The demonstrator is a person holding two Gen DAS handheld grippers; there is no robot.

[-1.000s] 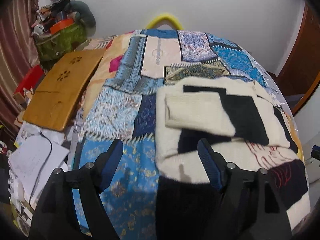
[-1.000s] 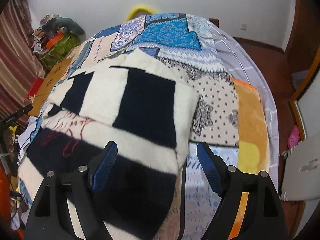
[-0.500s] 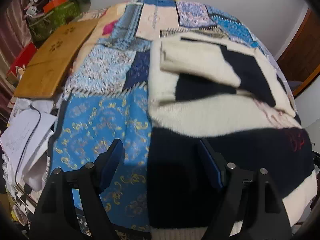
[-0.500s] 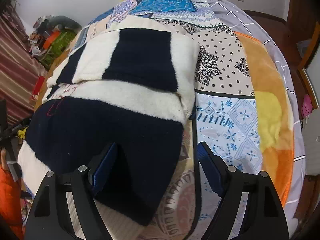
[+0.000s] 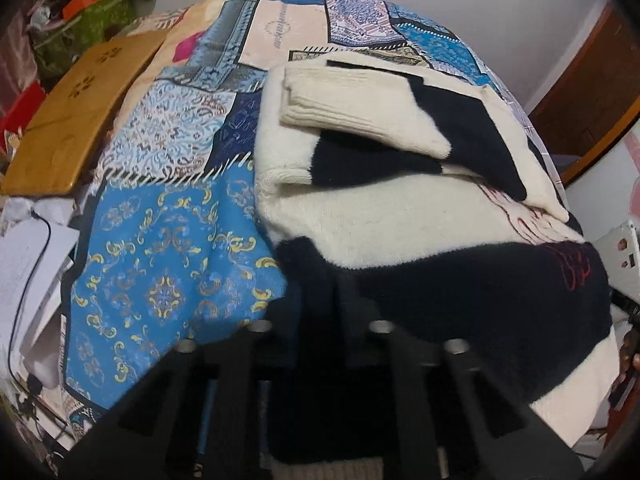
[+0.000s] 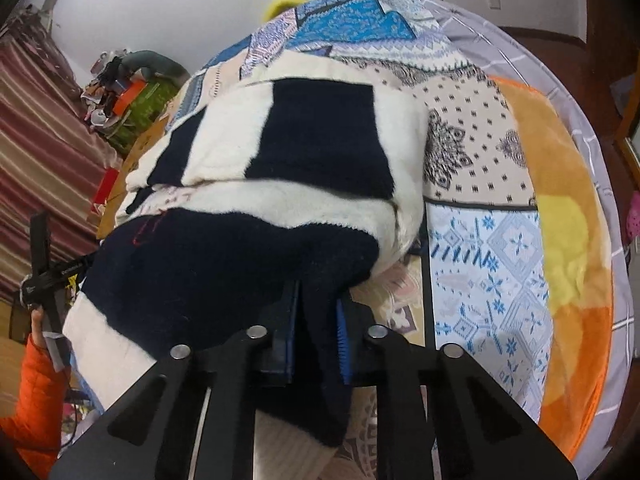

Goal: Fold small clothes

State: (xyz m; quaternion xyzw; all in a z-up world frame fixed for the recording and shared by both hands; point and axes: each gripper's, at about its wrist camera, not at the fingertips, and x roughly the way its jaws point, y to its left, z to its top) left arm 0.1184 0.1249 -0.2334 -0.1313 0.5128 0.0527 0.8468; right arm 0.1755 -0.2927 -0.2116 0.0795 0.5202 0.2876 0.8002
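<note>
A cream and navy striped sweater [image 5: 400, 216] lies on a patchwork bedspread [image 5: 168, 240], its sleeves folded across the body. My left gripper [image 5: 316, 304] is shut on the sweater's near left corner, on the navy band. The sweater also shows in the right wrist view [image 6: 320, 168]. My right gripper [image 6: 318, 312] is shut on its near right corner, with navy cloth pinched between the blue pads [image 6: 342, 332]. Both corners are lifted slightly off the bed. The left gripper's fingertips are hidden by dark cloth.
A wooden board [image 5: 76, 112] lies at the bed's left edge, with papers and a cable [image 5: 28, 264] below it. Cluttered bags [image 5: 88, 8] stand at the back left. An orange blanket [image 6: 568, 264] covers the bed's right side. The other gripper's handle [image 6: 44, 272] shows at left.
Both grippers moved forward and down onto the sweater's near hem and closed on its two corners. They were open half a second ago.
</note>
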